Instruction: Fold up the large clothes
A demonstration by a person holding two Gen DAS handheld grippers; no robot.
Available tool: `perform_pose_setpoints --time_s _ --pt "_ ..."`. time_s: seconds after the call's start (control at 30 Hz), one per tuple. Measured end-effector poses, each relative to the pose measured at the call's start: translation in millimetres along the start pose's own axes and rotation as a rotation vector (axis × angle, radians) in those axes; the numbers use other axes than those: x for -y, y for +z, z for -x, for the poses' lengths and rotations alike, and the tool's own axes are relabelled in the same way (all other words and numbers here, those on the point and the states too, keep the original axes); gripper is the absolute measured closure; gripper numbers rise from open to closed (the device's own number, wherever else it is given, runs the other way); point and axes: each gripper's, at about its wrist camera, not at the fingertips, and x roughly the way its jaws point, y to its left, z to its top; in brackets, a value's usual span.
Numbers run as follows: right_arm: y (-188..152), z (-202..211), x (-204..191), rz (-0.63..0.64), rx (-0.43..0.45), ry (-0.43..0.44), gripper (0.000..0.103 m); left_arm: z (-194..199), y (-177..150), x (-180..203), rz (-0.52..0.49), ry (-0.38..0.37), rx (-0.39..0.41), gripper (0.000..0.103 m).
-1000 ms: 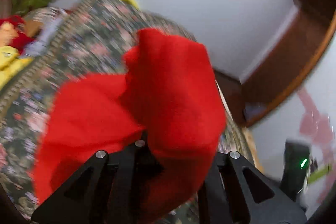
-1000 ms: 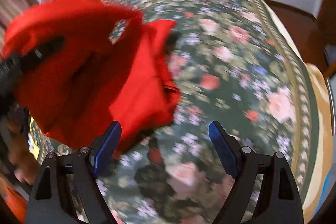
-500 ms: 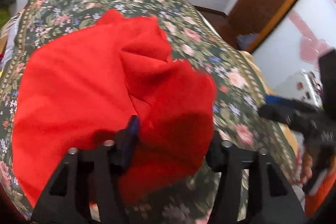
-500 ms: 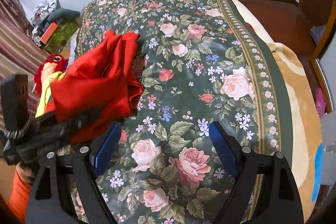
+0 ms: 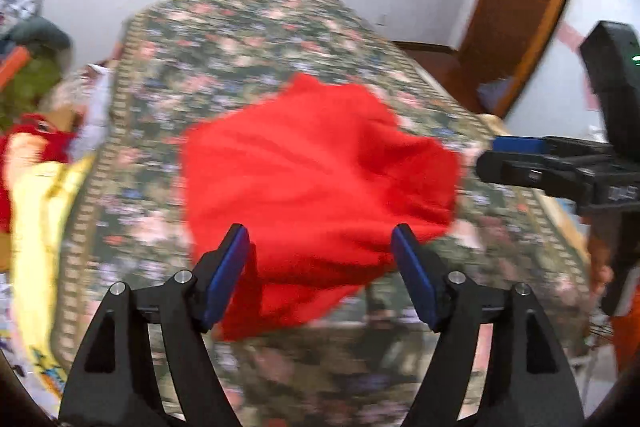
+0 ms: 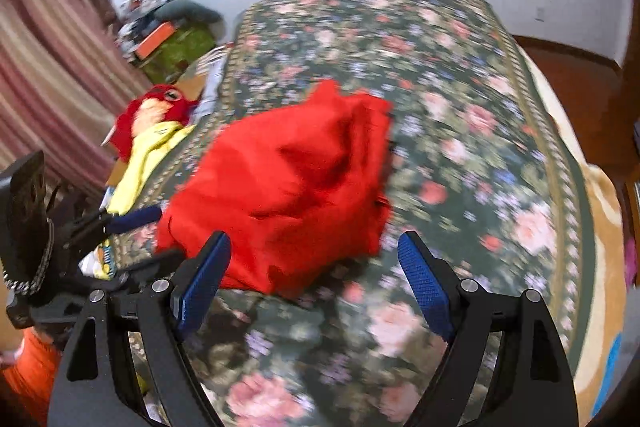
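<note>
Bedroom, pale walls; bed (image 6: 460, 75) under a dark floral cover, wooden door frame beyond its right edge.

Item: red garment (image 5: 316, 183), one, bunched in a loose heap on the bed, nearer the left edge and towards the near end. Not spread, no fold visible.

Left gripper (image 5: 320, 267): jaws wide apart, holding nothing, poised just short of the heap's near side.

Right gripper (image 6: 312, 267): jaws wide apart, holding nothing, likewise just short of the heap.

Off the left edge: red and yellow plush toy (image 6: 154, 115), striped curtain (image 6: 48, 75).

Step in hand, by judgement: garment dropped on the bed, awaiting spreading. Next move calls for each gripper to find a separate edge or corner, pinch, and draw the cloth flat.
</note>
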Motion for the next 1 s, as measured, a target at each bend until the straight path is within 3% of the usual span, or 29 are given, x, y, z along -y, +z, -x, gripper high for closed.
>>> perform_pose_setpoints --time_s 0.1,0.2,0.3,0.43,0.7,0.83,1.0 --pt "6 -21 -13 0.029 -0.026 0.026 0.02 -10 -3 -24 0.054 0.05 -0.028 0.03" --pt "9 -47 -11 0.019 -0.078 0.039 0.02 -27 -15 -42 0.114 0.013 -0.076 0.026" --pt "12 -66 7 -0.037 -0.115 0.032 0.02 -48 -28 -44 0.122 0.025 -0.141 0.026" --pt "16 -72 45 -0.138 -0.119 -0.041 0.02 -76 -60 -40 0.091 0.067 -0.233 0.025" --pt "-9 -48 111 -0.237 -0.122 -0.215 0.02 -58 -80 -59 0.185 0.036 -0.2 0.025" --pt "-20 -25 118 -0.242 -0.109 -0.191 0.02 -36 -83 -69 0.185 0.059 -0.173 0.025" --pt "-5 2 91 -0.138 -0.036 -0.169 0.02 -4 -72 -85 0.187 0.093 -0.119 0.026"
